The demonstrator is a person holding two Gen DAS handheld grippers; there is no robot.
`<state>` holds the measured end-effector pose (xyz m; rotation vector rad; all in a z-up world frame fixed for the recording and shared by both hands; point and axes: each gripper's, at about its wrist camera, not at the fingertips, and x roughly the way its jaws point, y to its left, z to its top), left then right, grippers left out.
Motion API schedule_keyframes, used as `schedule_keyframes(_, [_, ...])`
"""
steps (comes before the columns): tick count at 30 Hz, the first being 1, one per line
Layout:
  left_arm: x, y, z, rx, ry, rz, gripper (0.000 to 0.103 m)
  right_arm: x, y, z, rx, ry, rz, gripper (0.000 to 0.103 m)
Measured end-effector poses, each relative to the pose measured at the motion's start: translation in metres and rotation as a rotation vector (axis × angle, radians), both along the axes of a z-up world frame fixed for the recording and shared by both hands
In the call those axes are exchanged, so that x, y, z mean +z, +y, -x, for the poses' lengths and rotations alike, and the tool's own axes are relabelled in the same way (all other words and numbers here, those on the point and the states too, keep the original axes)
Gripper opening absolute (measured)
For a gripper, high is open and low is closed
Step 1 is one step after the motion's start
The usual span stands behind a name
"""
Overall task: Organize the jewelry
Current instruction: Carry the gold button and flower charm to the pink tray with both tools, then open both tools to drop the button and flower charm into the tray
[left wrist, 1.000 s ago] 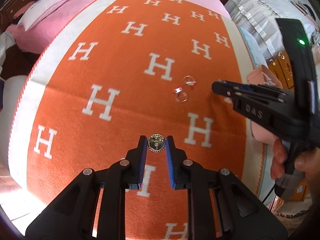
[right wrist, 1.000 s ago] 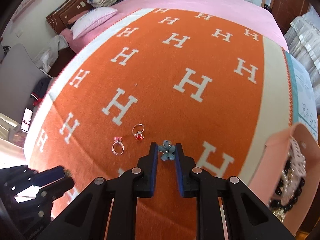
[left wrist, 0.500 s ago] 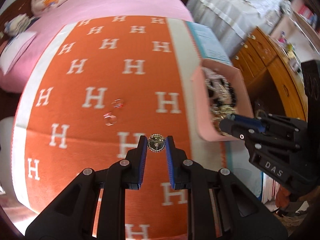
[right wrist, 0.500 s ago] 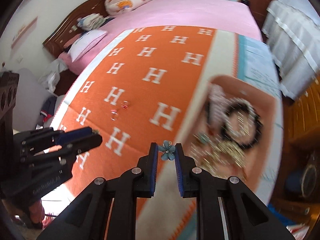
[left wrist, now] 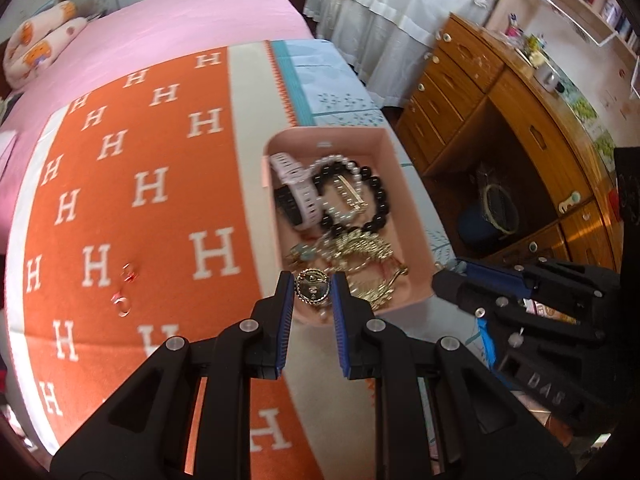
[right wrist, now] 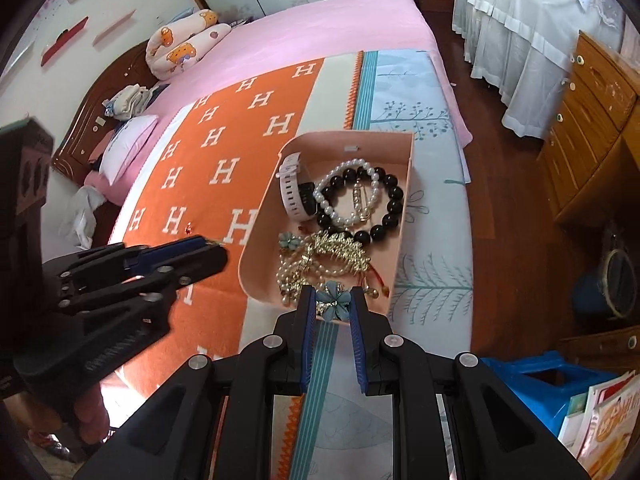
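Observation:
My left gripper (left wrist: 313, 289) is shut on a round gold brooch (left wrist: 313, 288), held above the near corner of the pink box (left wrist: 332, 134). My right gripper (right wrist: 331, 304) is shut on a blue flower piece (right wrist: 334, 306), held above the box's near edge (right wrist: 352, 135). The box holds a black bead bracelet (right wrist: 394, 204), a pearl bracelet, a white watch (right wrist: 290, 192) and gold jewelry (right wrist: 336, 250). Two rings (left wrist: 124, 290) lie on the orange blanket (left wrist: 152, 192). The left gripper also shows in the right wrist view (right wrist: 212, 248), the right gripper in the left wrist view (left wrist: 444, 280).
The box sits at the bed's right edge on a pale blue sheet (right wrist: 416, 80). A wooden dresser (left wrist: 500, 120) stands to the right across the floor. A blue stool (right wrist: 540, 384) is near the bed's foot. Pillows (right wrist: 180, 46) lie at the far end.
Both grippers have swung right from over the orange blanket to above the pink box, each still holding its piece. The rings stay on the blanket.

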<state>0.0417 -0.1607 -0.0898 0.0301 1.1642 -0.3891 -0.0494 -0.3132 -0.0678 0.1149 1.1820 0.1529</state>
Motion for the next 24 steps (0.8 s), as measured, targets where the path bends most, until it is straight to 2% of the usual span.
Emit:
schedule_keyframes(9, [-0.003,-0.018,-0.008,-0.037,-0.024,-0.069,0.018,-0.015,0.021,-0.024,0.042,0.031,0.054,0.016])
schedule_keyframes(11, [-0.004,-0.016,-0.009,-0.039,-0.014,-0.082,0.024,-0.018,0.023,-0.026,0.051,0.037,0.072,0.017])
schedule_keyframes(16, [-0.006,0.002,-0.009,0.009,0.006,-0.058,0.056,-0.024,0.021,-0.029,0.048,0.057,0.081,0.019])
schedule_keyframes(24, [0.0,0.029,-0.002,0.075,-0.019,-0.065,0.057,-0.016,0.031,-0.028,0.09,0.036,0.092,0.021])
